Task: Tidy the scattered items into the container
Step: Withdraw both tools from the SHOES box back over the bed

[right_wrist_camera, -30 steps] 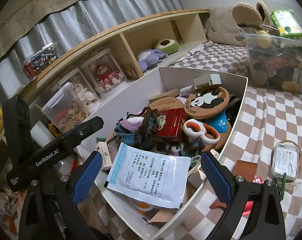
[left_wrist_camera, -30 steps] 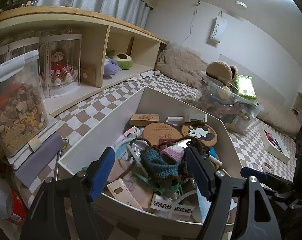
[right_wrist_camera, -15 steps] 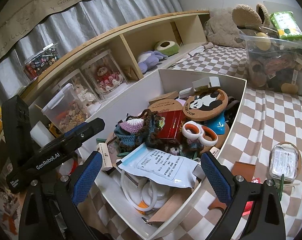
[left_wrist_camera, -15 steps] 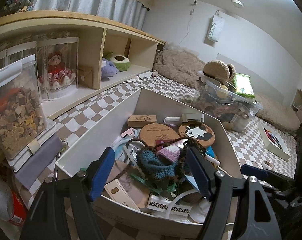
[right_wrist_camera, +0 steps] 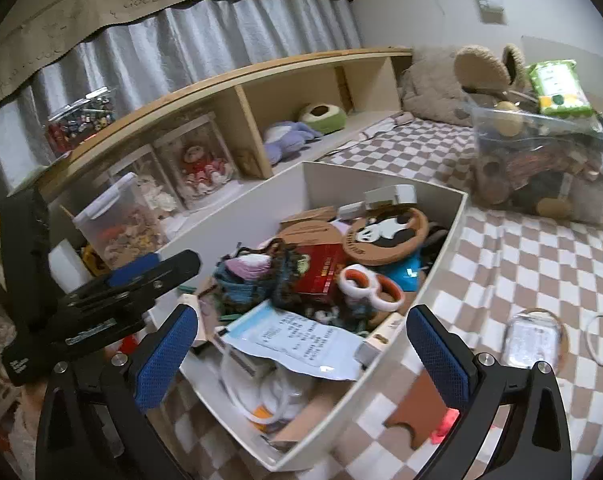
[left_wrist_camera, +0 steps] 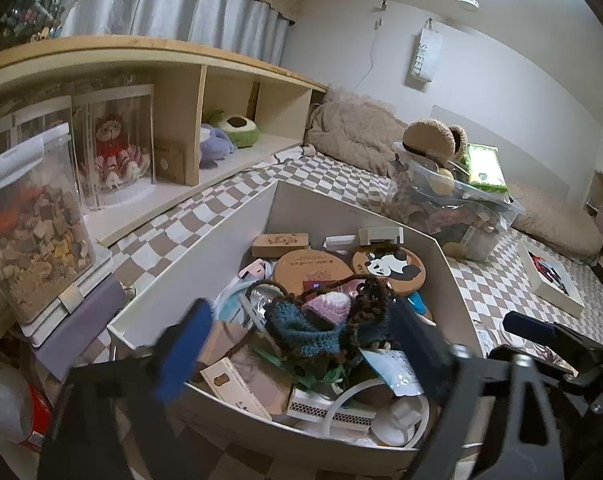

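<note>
Hovering at the near rim of the white container (right_wrist_camera: 433, 280), both the left gripper (left_wrist_camera: 301, 344) and right gripper (right_wrist_camera: 301, 352) gape wide, holding nothing. Printed pouch (right_wrist_camera: 297, 340) lies inside on the clutter; clear plastic case (right_wrist_camera: 533, 340) sits outside on the checkered bed (right_wrist_camera: 521, 248), 3 o'clock of the container.

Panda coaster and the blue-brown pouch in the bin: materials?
Panda coaster: looks like cork, matte speckled tan with printed black-and-white art. Pouch: crocheted yarn, going by visible loops and fuzzy texture; fibre type unclear.
</note>
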The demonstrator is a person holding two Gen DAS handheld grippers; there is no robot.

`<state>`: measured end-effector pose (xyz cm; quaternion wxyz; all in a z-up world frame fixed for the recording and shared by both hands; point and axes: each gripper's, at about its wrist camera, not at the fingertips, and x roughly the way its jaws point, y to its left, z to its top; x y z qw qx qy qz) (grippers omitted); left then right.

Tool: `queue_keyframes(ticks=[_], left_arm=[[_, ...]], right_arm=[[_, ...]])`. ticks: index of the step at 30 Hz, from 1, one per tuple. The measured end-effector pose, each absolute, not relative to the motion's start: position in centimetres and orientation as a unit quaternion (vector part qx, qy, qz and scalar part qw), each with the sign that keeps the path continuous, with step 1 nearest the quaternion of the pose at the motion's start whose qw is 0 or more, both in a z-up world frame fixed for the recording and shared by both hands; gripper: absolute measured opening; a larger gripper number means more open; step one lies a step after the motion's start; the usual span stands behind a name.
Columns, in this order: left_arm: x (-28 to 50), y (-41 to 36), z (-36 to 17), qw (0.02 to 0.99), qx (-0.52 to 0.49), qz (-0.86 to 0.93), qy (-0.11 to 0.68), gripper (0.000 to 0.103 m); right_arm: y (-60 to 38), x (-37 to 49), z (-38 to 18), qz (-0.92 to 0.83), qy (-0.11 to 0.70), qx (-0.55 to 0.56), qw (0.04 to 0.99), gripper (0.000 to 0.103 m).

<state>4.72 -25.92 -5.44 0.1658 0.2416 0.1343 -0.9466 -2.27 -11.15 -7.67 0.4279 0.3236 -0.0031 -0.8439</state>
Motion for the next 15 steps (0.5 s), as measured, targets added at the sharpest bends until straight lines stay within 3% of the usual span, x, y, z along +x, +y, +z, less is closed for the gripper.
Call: queue_keyframes(ticks=[15], left_arm=[[3.5,-23.5,-5.2,0.148,0.257,-0.949,0.103,0.103]], right_arm=[[-8.0,-3.5,-7.4,-0.862,-0.006,0.319,0.393,0.103]])
